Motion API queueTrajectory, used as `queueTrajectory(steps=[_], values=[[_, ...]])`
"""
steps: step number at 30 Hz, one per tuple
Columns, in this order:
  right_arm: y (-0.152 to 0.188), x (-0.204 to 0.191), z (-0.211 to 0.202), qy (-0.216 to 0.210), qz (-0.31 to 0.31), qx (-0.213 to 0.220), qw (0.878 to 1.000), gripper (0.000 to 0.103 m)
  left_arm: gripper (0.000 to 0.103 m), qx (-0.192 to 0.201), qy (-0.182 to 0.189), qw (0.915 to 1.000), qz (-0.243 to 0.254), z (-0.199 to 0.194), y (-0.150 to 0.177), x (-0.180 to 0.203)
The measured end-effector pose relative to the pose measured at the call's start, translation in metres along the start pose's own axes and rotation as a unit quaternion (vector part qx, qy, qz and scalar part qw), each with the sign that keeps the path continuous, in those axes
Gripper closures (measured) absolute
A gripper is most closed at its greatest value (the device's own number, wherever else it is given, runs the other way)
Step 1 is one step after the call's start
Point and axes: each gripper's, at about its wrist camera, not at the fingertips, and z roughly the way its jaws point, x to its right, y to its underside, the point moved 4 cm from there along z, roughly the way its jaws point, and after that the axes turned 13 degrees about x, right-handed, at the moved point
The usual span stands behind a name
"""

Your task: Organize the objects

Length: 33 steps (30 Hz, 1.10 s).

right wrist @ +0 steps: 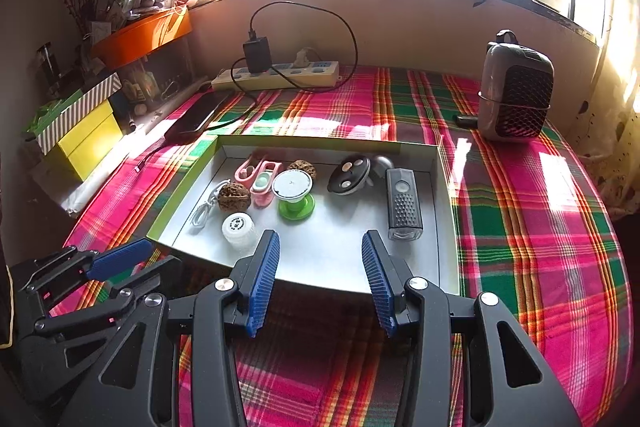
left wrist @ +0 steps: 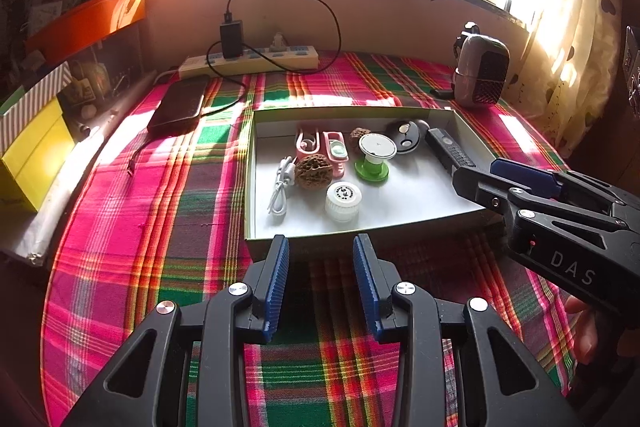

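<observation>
While both of my tools hang just short of the near wall of the shallow box (right wrist: 446,187), neither one grips anything. My left gripper (left wrist: 321,247) has its blue pads spread apart, with the box edge showing between them, and my right gripper (right wrist: 321,247) is spread the same way, its tips over the near part of the white box floor. From the left view, my right tool reaches in from the right side above the box's right-hand wall. Everything I am sorting lies inside the box, which sits on the pink and green plaid cloth (right wrist: 540,227). At the left of the box lies a coiled white cable (right wrist: 204,213), touching a wrinkled brown walnut (right wrist: 234,197). Just in front of those stands a white screw cap (right wrist: 239,229). Behind the walnut rests a pink clip-like case (right wrist: 260,179), and a second walnut (right wrist: 303,169) sits farther back. A green and white spool (right wrist: 294,193) stands upright near the middle. To its right a round black piece with pale dots (right wrist: 349,174) leans tilted, and a black rectangular light (right wrist: 403,203) lies flat along the right wall. Outside the box, a grey heater (right wrist: 514,87) stands at the far right, a power strip (right wrist: 276,75) runs along the back wall, and a dark phone (right wrist: 196,117) lies on the cloth at the far left.
</observation>
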Motion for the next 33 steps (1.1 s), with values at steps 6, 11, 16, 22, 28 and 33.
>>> queueTrajectory(steps=[6, 11, 16, 22, 28, 33], values=[[0.016, 0.004, -0.011, 0.024, -0.011, -0.009, 1.0, 0.058, 0.071, -0.008, -0.009, 0.9999, 0.003, -0.006, 0.013, 0.0], [0.034, 0.009, -0.014, 0.042, -0.017, -0.025, 0.999, 0.058, 0.071, -0.023, -0.025, 0.9994, 0.006, -0.005, 0.029, -0.003], [0.049, 0.018, -0.015, 0.054, -0.01, -0.041, 0.998, 0.058, 0.071, -0.026, -0.046, 0.9985, 0.013, -0.007, 0.038, -0.006], [0.059, 0.023, -0.016, 0.076, -0.014, -0.061, 0.995, 0.058, 0.071, -0.047, -0.047, 0.9978, 0.003, -0.004, 0.049, -0.009], [0.067, 0.029, -0.016, 0.09, -0.014, -0.076, 0.993, 0.058, 0.071, -0.043, -0.049, 0.9978, 0.009, -0.005, 0.05, -0.008], [0.07, 0.036, -0.018, 0.098, -0.009, -0.082, 0.992, 0.058, 0.071, -0.041, -0.051, 0.9979, 0.0, -0.006, 0.05, -0.009]])
